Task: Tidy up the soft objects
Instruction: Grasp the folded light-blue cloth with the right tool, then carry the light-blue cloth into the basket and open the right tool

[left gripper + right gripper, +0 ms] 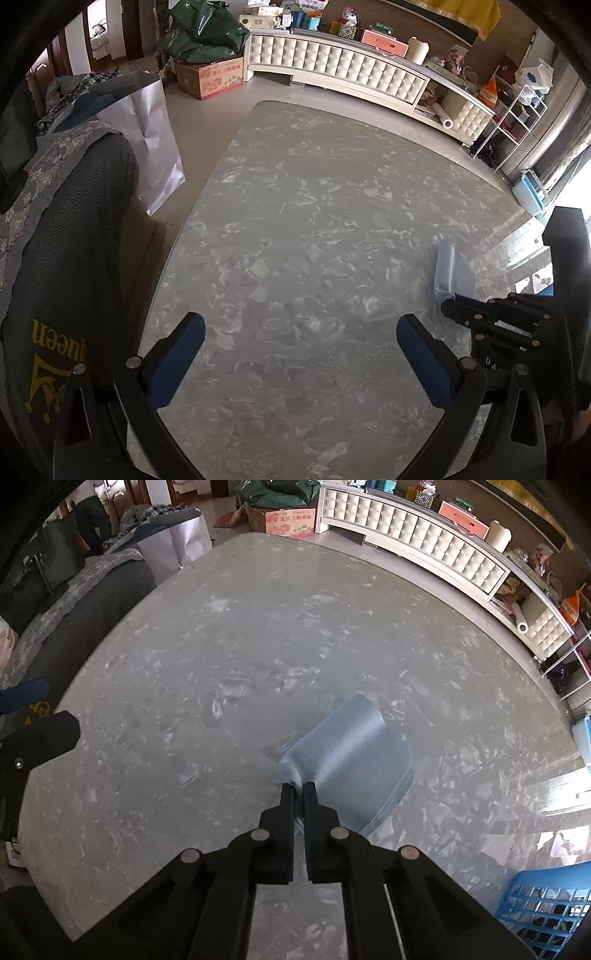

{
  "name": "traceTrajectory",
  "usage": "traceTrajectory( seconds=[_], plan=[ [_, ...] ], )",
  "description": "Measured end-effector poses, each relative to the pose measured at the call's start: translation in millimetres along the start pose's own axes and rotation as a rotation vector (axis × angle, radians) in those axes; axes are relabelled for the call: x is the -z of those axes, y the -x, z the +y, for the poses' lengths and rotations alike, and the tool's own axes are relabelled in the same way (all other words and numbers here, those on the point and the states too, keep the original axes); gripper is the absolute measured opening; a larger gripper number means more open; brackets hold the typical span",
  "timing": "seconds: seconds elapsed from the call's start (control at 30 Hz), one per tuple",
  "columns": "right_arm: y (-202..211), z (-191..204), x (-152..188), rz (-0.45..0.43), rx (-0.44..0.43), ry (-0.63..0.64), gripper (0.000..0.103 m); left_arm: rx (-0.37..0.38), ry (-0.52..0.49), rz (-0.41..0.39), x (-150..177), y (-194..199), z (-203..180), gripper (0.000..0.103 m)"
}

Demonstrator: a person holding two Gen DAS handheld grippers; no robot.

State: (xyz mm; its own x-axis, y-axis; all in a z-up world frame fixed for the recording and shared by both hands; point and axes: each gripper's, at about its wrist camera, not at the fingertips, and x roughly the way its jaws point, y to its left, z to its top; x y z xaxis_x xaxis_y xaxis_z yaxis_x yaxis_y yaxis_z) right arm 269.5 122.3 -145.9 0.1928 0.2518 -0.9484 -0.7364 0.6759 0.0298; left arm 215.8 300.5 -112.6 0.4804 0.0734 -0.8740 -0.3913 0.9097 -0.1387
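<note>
Midway across the grey marbled glass tabletop [221, 646], our right gripper [298, 786] pinches the near end of a pale blue folded cloth [351, 746], its black jaws pressed together on a bunched edge of the fabric. Part of the cloth is rolled into a soft tube, with a flatter flap spreading to the right, and it rests on the table just ahead of the fingertips. Seen from the left wrist camera, the same cloth [452, 269] lies toward the table's right side, with the right gripper [448, 308] meeting its near end.

Our left gripper [301, 334] hangs over the bare marbled surface [314, 203] with its blue-padded fingers [181, 354] spread wide, nothing between them. It sits well apart from the cloth, off to the left.

At the lower right of the right wrist view stands a blue plastic lattice basket [546, 904], near the table's edge. Beyond the table we see a long white tufted cabinet [351, 70] crowded with boxes, a red-printed cardboard carton [210, 77] on the floor, and a silver-white paper bag [151, 140] beside a dark grey fabric-covered seat [74, 240] on the left.
</note>
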Motion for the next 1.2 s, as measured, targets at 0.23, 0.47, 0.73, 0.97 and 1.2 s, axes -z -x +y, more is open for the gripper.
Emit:
traceTrajectory(
  seconds=[0.23,0.47,0.73,0.97,1.2],
  plan=[
    [34,-12,12,-0.053,-0.103,-0.072,0.004,0.048,0.002,-0.026,2,10,-8,0.103],
    [83,-23,34,-0.117,-0.19,-0.126,0.004,0.141,-0.008,-0.049,6,28,-31,0.103],
    [141,-45,69,-0.192,-0.231,-0.164,0.004,0.174,-0.097,-0.069,22,65,-75,0.103],
    [195,-70,105,-0.269,-0.216,-0.213,0.004,0.193,-0.17,-0.087,33,99,-124,0.103],
    [242,-110,140,-0.35,-0.215,-0.303,0.004,0.182,-0.299,-0.114,38,135,-188,0.103]
  ],
)
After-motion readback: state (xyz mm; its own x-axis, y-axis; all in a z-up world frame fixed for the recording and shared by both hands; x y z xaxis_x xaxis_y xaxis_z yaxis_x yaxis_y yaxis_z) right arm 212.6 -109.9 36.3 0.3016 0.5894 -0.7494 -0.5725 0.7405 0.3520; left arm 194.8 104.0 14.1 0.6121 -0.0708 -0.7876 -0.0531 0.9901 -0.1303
